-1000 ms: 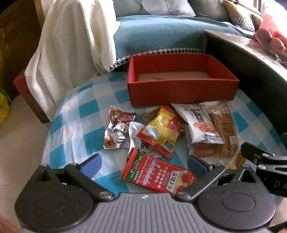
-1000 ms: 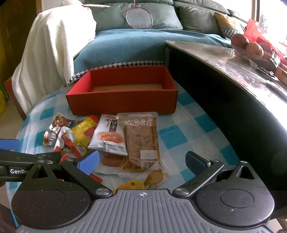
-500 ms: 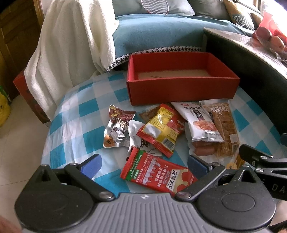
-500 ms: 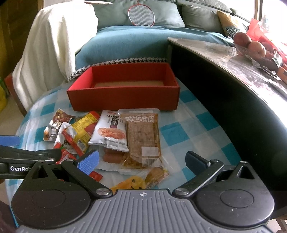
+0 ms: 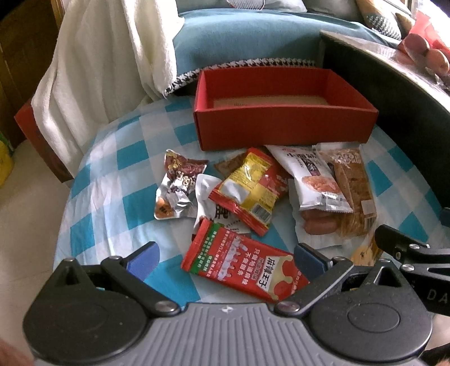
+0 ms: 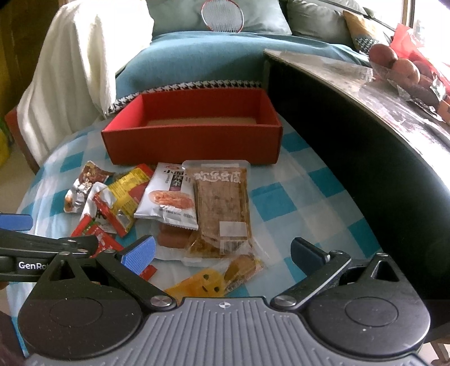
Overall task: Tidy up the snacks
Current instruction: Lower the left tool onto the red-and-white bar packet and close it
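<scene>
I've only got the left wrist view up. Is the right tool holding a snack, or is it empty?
Observer: Empty. The right tool is open, with nothing gripped between its fingers.
Operator: What's lying just below it? My view cuts off there.
Observer: A yellow packet printed with a little face, on the checked cloth, partly hidden by the tool body.
Operator: Anything touching it?
Observer: An orange-brown packet lies against its right side, at the near end of the clear-wrapped tofu packet.
Operator: And the netted thing at my top edge?
Observer: A badminton racket head, red-rimmed, resting on a grey cushion.
</scene>
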`<state>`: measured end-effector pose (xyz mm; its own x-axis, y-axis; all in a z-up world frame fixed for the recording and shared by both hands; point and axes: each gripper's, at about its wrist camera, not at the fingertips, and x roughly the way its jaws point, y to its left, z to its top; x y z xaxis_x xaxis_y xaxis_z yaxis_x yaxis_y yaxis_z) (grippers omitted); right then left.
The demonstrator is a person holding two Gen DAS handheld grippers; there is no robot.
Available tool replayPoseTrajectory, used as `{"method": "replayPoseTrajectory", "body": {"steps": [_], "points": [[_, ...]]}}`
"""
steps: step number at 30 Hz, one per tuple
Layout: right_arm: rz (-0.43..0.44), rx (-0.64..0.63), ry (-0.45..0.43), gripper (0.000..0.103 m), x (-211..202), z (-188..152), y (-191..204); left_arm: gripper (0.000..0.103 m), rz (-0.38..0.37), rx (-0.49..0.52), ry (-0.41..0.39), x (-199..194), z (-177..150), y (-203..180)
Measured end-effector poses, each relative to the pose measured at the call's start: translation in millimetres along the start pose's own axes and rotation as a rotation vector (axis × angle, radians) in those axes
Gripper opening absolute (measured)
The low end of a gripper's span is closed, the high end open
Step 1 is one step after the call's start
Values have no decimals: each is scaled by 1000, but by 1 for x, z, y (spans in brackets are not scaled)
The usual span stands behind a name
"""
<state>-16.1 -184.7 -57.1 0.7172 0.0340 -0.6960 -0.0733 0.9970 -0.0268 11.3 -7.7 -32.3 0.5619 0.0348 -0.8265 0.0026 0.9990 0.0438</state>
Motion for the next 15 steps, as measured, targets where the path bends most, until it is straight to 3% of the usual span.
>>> {"method": "replayPoseTrajectory", "body": {"steps": [9,15], "points": [[1,8,16,103,3,0,-5,97,-21,-15,54,11,-1,-1],[7,45,9,103,1,3,-15,97,-38,-161,178,35,-1,13]]}}
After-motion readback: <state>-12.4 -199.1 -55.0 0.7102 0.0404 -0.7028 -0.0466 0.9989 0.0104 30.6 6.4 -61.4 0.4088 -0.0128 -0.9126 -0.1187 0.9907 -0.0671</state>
